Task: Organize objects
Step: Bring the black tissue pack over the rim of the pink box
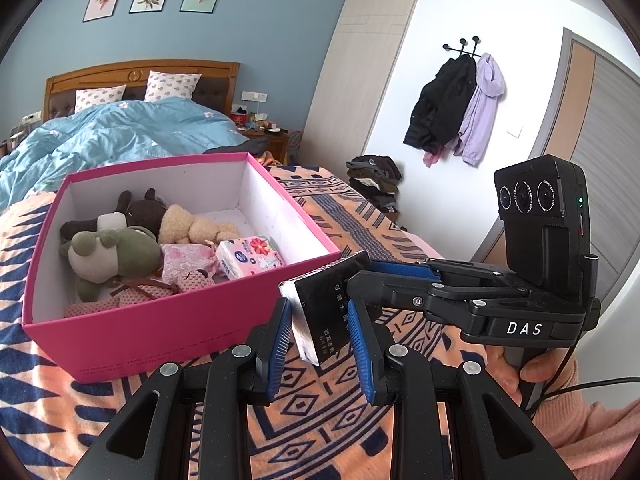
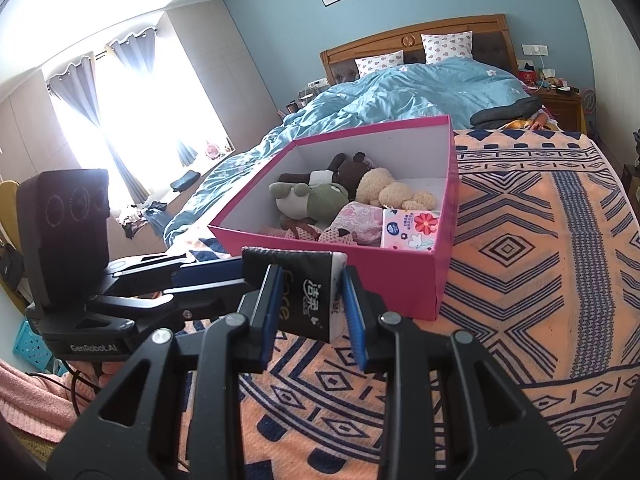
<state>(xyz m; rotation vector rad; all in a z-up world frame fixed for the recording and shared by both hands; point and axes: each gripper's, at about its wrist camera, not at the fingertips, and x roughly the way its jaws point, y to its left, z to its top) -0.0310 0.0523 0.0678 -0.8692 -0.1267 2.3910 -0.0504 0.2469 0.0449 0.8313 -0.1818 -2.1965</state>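
Both grippers meet on one black tissue pack [image 1: 326,306], low in the centre of each frame. From the left wrist view, the left gripper [image 1: 319,342] has its blue pads on either side of the pack, the left pad touching the white edge; whether the right pad presses it I cannot tell. The right gripper [image 1: 362,272] reaches in from the right and clamps the pack's far end. From the right wrist view, the right gripper [image 2: 308,300] is clenched on the pack [image 2: 306,292]. Just beyond, the pink box [image 1: 160,320] sits on the patterned blanket [image 2: 540,280], holding plush toys [image 1: 116,248] and a flowered tissue pack [image 1: 250,256].
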